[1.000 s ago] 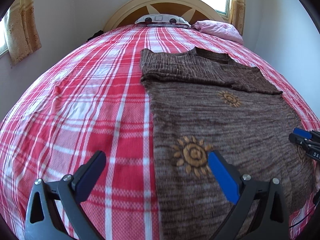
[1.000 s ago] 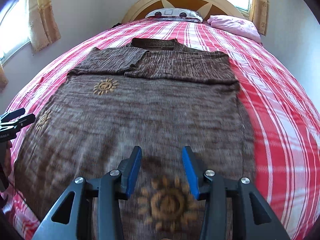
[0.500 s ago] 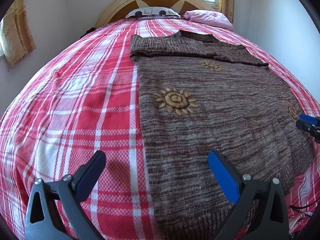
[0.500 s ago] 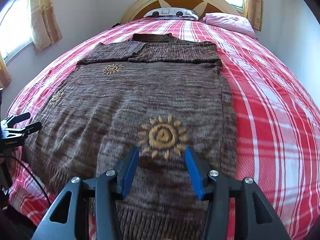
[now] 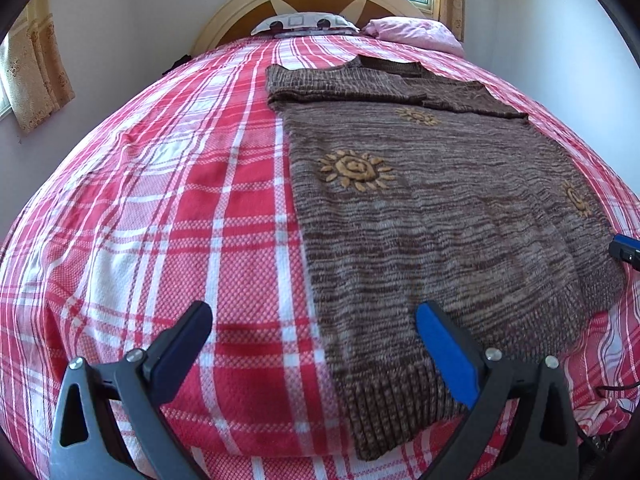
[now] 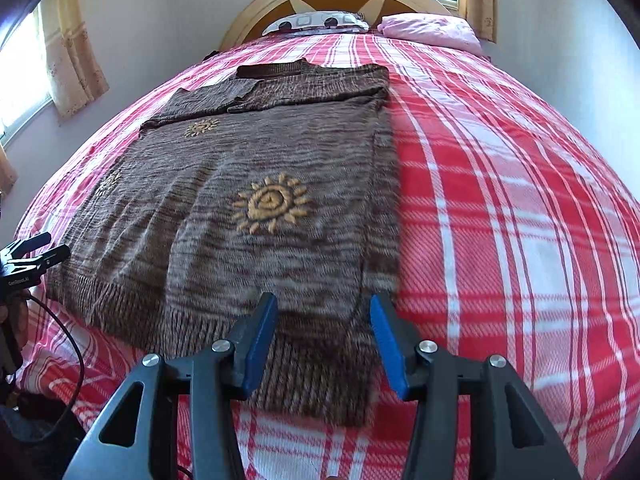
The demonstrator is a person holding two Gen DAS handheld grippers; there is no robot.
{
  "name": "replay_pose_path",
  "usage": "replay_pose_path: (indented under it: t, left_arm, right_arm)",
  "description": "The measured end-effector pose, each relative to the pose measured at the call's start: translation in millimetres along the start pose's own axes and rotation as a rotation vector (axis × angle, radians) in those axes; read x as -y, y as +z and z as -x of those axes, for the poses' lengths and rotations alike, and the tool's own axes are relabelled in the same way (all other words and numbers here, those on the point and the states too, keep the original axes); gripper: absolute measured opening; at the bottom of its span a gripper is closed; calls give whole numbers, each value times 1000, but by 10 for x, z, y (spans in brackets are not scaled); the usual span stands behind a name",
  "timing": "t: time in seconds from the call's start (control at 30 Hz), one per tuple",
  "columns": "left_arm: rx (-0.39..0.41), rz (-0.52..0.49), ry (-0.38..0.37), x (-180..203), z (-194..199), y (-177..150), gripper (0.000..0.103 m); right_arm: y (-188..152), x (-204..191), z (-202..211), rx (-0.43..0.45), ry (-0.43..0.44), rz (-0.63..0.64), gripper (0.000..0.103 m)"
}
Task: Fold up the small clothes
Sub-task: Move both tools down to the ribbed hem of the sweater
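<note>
Both claws, the left gripper (image 5: pixel 312 344) gaping wide and the right gripper (image 6: pixel 322 330) narrower, are hovering empty over the sweater (image 6: pixel 256 216) hem (image 6: pixel 304 376) directly beneath them, apparently positioning to pinch its corners for folding.

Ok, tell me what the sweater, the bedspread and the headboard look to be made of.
Sweater: chunky knit, probably wool or acrylic; ribbed hem, marled brown yarn, matte, with sun motifs in tan yarn.
Bedspread: woven cloth, likely cotton; visible basket-like weave in the red and white plaid, matte.
Headboard: seems painted wood, cream with brown panels, a smooth, slightly glossy arch.
</note>
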State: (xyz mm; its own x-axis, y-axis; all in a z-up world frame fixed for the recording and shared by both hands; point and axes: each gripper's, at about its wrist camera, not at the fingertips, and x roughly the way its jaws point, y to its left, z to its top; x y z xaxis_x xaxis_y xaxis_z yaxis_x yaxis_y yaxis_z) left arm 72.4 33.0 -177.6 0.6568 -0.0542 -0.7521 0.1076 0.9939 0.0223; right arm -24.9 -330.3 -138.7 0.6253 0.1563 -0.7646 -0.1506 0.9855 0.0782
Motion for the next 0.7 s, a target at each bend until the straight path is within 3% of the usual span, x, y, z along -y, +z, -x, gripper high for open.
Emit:
replay_pose_path:
  t: [0.33, 0.7]
  left_arm:
    - [-25, 70, -37, -110, 112, -163, 103]
    - [-32, 58, -68, 62, 181, -274, 96]
  right_arm:
    - [-154, 144, 74, 1, 12, -46, 50]
    - [-223, 101, 118, -8, 54, -39, 50]
